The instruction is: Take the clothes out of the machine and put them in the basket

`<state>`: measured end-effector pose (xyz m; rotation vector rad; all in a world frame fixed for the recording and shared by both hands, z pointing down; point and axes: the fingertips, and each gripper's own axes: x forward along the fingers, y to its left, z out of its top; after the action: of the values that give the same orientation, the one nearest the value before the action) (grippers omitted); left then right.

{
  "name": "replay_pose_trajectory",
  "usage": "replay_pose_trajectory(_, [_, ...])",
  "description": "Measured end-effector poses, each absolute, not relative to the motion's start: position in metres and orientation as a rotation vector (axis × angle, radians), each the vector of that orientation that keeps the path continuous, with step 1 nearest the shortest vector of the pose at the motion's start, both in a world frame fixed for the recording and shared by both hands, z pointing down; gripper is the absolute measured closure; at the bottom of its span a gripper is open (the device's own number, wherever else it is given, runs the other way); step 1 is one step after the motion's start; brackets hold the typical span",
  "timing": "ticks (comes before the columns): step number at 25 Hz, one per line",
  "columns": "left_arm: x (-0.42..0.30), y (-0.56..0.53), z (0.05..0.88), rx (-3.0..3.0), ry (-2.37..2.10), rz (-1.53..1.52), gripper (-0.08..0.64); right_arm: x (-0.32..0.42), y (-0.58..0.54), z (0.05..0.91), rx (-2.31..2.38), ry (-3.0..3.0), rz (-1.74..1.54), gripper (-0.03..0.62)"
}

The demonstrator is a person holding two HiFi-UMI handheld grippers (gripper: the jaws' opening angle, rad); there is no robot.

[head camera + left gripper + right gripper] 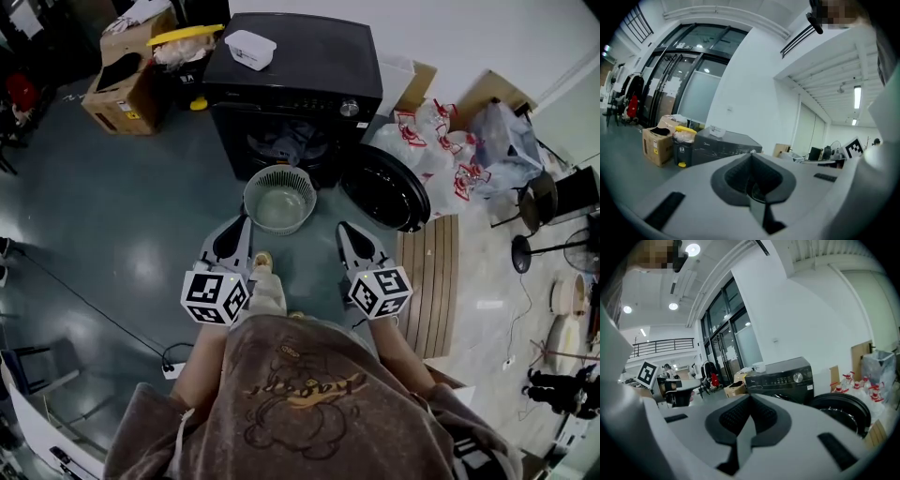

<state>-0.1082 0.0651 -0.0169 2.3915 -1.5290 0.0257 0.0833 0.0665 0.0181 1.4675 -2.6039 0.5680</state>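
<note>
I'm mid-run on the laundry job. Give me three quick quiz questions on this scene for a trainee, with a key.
1. True or false: the washing machine has its door shut.
2. Where does the basket stand? A: on top of the machine. B: on the floor in front of the machine's opening. C: on the wooden slats.
3. Fill in: the left gripper and the right gripper have their fingers ____ and hold ____.
Key: 1 false, the door is swung open at the machine's right in the head view. 2 B. 3 together; nothing.
</note>
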Motion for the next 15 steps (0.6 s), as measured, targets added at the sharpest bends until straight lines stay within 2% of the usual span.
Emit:
replay_pose_trajectory(9, [-0.136, -0.046, 0.012, 2.411, -1.456, 0.049, 0.554, 0.05, -0.037, 0.041, 1.485, -2.564, 0.602, 0.597])
replay_pose_trajectory(15, [-0.158, -0.115, 0.063, 2.446, -1.408, 0.058, 0.554, 0.026, -0.108, 0.091, 1.501, -2.548, 0.555, 0.597])
